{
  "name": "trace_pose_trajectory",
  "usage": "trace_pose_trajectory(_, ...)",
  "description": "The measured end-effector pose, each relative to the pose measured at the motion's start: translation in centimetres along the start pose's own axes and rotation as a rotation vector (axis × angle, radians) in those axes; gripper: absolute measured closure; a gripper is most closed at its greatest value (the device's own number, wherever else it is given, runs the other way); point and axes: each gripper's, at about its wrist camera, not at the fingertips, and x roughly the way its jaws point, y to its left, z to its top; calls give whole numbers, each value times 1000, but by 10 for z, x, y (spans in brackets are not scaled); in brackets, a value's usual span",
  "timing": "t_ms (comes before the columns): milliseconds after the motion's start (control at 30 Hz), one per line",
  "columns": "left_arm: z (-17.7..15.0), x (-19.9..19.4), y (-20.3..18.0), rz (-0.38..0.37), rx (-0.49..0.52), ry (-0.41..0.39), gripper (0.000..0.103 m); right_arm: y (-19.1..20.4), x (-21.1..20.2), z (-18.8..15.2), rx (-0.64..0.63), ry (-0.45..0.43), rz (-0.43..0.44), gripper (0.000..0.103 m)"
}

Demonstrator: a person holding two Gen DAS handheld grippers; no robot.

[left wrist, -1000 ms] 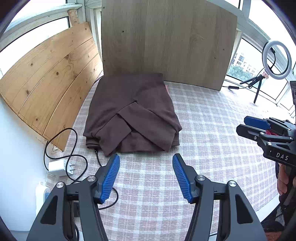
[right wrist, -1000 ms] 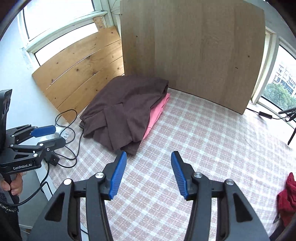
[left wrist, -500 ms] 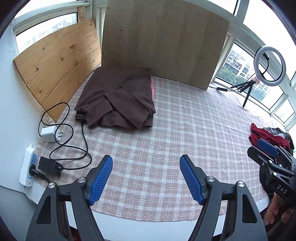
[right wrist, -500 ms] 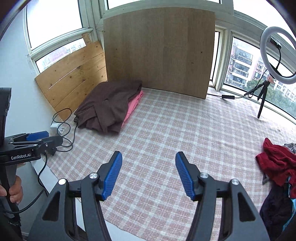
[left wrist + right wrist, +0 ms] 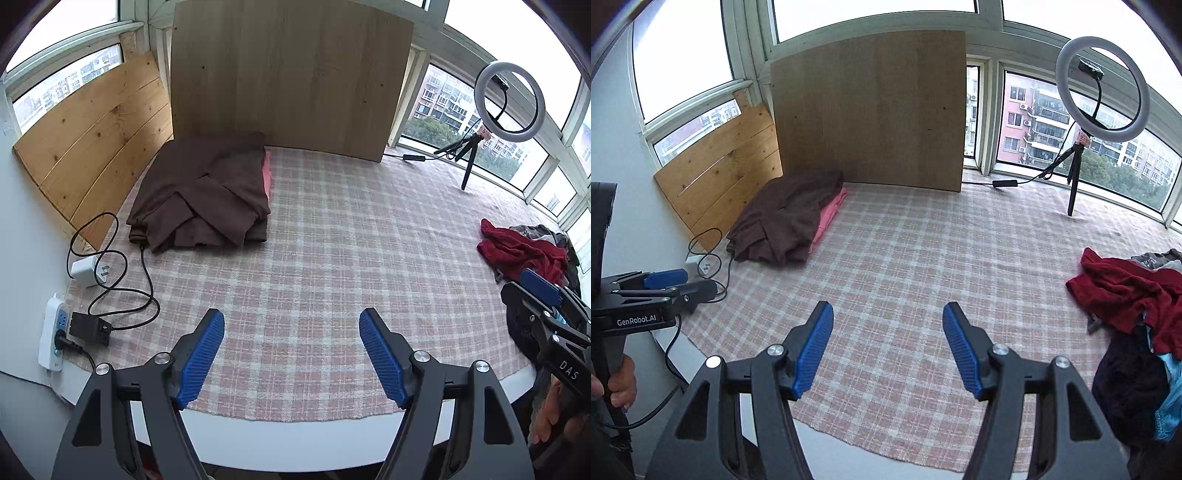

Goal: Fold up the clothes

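The left gripper [image 5: 291, 354] hung over the near edge of the counter [image 5: 317, 280], its blue-padded jaws spread wide with nothing between them but the pink-and-white checked cloth below. The right gripper [image 5: 888, 347] stood likewise parted and empty above the same cloth; in the left wrist view it showed at about 3 o'clock [image 5: 543, 306], and in the right wrist view the left gripper showed at about 9 o'clock, with a hand [image 5: 617, 380] wrapped around its black handle.

A folded brown garment [image 5: 201, 192] lay at about 11 o'clock on the counter, well apart from both grippers, its far edge against the upright wooden board [image 5: 288, 74]. It rested on top of a folded pink garment [image 5: 829, 214], of which only a strip along the right side showed. A crumpled red garment [image 5: 1123, 291] lay at about 3 o'clock near the counter's right edge, touching a heap of darker and light blue clothes [image 5: 1137, 384] just nearer the camera.

A slatted pine panel [image 5: 92, 136] leaned at about 10 o'clock. Below it, at 9 o'clock, a black cable [image 5: 110, 280] looped past a white charger [image 5: 88, 271] to a white power strip [image 5: 51, 332]. A ring light [image 5: 1102, 88] on a small tripod stood at about 1 o'clock before the windows.
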Motion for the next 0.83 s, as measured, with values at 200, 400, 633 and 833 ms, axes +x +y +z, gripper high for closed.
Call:
trace_pose_trajectory(200,-1,-9,-4,-17,0,-21,29,-3,-3,-3,4,4,-5,42)
trace_pose_trajectory(400,1,-12,-1,2,-13,-35,27,-2,0,-3,-14,11,-4,42)
trace_pose_trajectory(633,3,-14,0,56,0,-83,27,-4,10,-5,-20,32,4,42)
trace_pose_trajectory(833,6,-12,3,51,-21,-101,27,-7,18,-2,-22,48,-3,42)
